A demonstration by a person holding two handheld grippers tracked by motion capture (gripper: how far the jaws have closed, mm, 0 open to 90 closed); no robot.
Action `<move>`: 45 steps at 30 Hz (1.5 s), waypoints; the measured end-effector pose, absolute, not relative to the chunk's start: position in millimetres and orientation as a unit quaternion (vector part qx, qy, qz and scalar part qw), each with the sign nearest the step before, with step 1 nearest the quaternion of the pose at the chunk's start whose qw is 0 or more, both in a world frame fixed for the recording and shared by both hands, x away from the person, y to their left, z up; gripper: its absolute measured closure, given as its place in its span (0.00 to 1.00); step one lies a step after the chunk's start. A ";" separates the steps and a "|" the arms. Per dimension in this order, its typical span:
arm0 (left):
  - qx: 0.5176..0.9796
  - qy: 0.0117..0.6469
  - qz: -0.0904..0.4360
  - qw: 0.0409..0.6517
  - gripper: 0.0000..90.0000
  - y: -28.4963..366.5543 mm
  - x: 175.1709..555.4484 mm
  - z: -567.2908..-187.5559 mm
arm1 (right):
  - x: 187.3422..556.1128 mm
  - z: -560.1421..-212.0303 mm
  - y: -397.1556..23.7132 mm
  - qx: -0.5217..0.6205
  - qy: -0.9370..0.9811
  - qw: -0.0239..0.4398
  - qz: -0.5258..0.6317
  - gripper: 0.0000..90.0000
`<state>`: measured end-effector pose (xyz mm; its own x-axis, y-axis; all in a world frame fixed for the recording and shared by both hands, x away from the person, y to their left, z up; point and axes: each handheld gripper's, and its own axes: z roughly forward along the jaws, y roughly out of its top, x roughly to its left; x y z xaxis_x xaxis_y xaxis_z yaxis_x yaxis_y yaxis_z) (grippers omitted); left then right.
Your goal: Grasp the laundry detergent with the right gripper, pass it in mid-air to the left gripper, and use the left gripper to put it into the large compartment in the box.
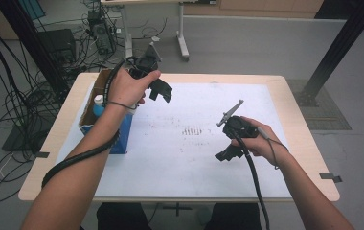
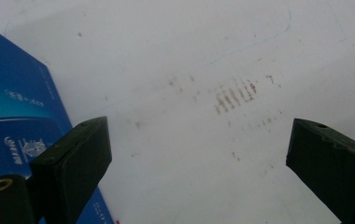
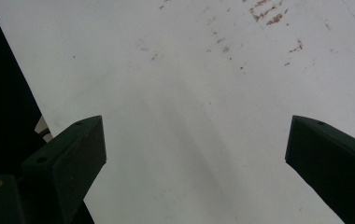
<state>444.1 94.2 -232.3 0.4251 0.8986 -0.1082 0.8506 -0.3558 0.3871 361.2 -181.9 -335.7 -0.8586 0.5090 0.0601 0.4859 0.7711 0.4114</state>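
Left gripper (image 1: pixel 163 91) held up over the table's far-left part, just right of the blue box (image 1: pixel 120 132), jaws wide apart with nothing between them; its own view looks down past the box's blue side (image 2: pixel 14 107) onto the white sheet (image 2: pixel 175 60) and a patch of brown streaks (image 2: pixel 234 95). Right gripper (image 1: pixel 225 154) low over the sheet (image 1: pixel 170 158) at centre-right, well apart from the left one, jaws spread wide and empty, bare sheet (image 3: pixel 189 121) between them. The box stands at the sheet's left edge, open top, a bottle with a blue cap (image 1: pixel 98 100) sticking out of it; neither gripper touches it.
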 end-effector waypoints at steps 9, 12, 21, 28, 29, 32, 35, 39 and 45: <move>0.827 0.529 0.044 0.183 0.09 80.9 455.2 -259.4 | 359.2 -329.4 -181.2 0.263 0.941 0.031 0.212 0.06; 0.831 0.527 0.041 0.175 0.09 74.4 458.2 -268.3 | 357.9 -327.7 -183.0 0.265 0.939 0.032 0.215 0.05; 0.838 0.520 0.033 0.164 0.09 60.5 458.4 -282.2 | 355.5 -328.7 -187.7 0.270 0.937 0.032 0.219 0.05; 0.834 0.526 0.035 0.163 0.09 65.9 457.7 -281.6 | 356.7 -329.1 -186.5 0.265 0.939 0.032 0.218 0.05; 0.833 0.528 0.034 0.163 0.09 66.4 457.5 -281.6 | 356.7 -329.2 -185.9 0.266 0.938 0.031 0.219 0.05; 0.830 0.530 0.032 0.169 0.09 70.0 457.3 -281.0 | 357.0 -329.9 -184.0 0.263 0.939 0.031 0.218 0.05; 0.829 0.532 0.032 0.168 0.09 72.5 457.7 -281.8 | 357.4 -330.3 -182.4 0.262 0.940 0.031 0.218 0.05; 0.829 0.532 0.027 0.170 0.09 72.8 457.5 -284.3 | 357.9 -330.1 -180.8 0.261 0.940 0.030 0.217 0.05; 0.830 0.532 0.027 0.167 0.09 73.1 458.4 -286.6 | 358.0 -330.9 -180.7 0.261 0.940 0.030 0.216 0.05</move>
<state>458.4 73.1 -286.6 0.4319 0.8920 -0.1334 0.8742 -0.3777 0.3051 358.0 -180.7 -330.9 -0.8619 0.5039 0.0565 0.4780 0.7703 0.4220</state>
